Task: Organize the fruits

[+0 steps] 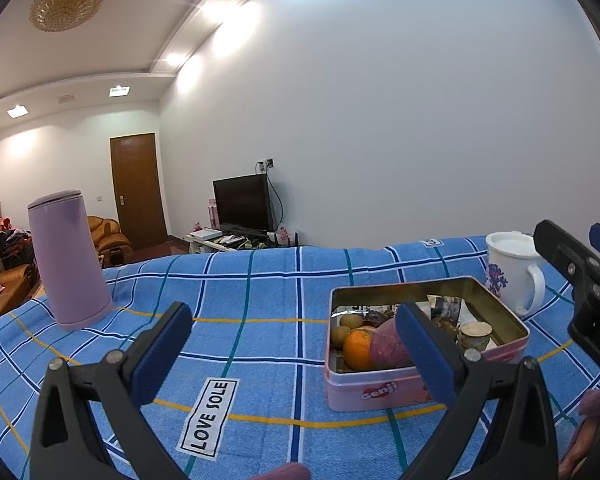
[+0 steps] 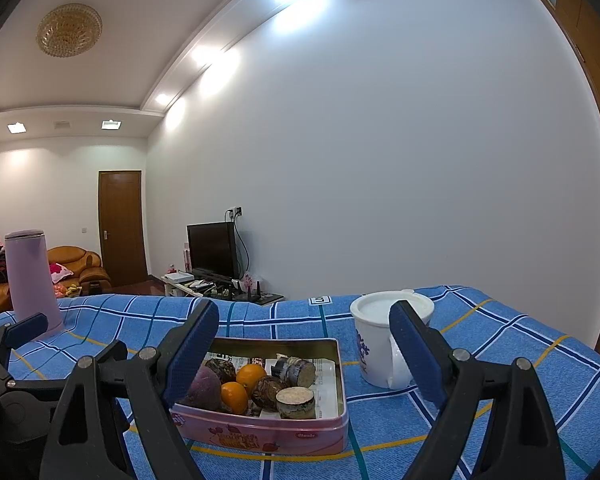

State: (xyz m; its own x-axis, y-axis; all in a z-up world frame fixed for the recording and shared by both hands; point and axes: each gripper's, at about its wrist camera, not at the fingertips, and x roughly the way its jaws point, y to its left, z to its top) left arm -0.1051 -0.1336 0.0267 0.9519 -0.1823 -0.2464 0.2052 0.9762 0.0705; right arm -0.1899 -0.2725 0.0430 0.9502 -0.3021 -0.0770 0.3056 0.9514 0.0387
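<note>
Hovering over the blue checked cloth [image 2: 480, 344], both grippers stand with their jaws spread wide and nothing between the pads: the right gripper [image 2: 304, 354] frames the pink tin [image 2: 260, 436] low in the middle of its view, and the left gripper [image 1: 294, 354] sees the same tin at lower right of its own. The fruit all sits inside that tin. Two oranges [image 2: 242, 386] lie side by side near the centre, a purple sweet potato [image 2: 204, 390] rests at the tin's left end touching them, and the left view picks out two brownish-green kiwis [image 1: 342, 328] in the far corner. I'd call the oranges firm, round and light, likely to roll, so a hold across the widest part looks best. The kiwis look softer and could bruise under a hard squeeze. The sweet potato looks stiff and heavier, best taken across its middle. Sliced brown stubs [image 2: 296, 402], perhaps cane, crowd the right side, leaving little finger room. A white mug [image 2: 374, 344] stands just beside the tin, and a purple kettle [image 1: 70, 264] stands well apart at left.
</note>
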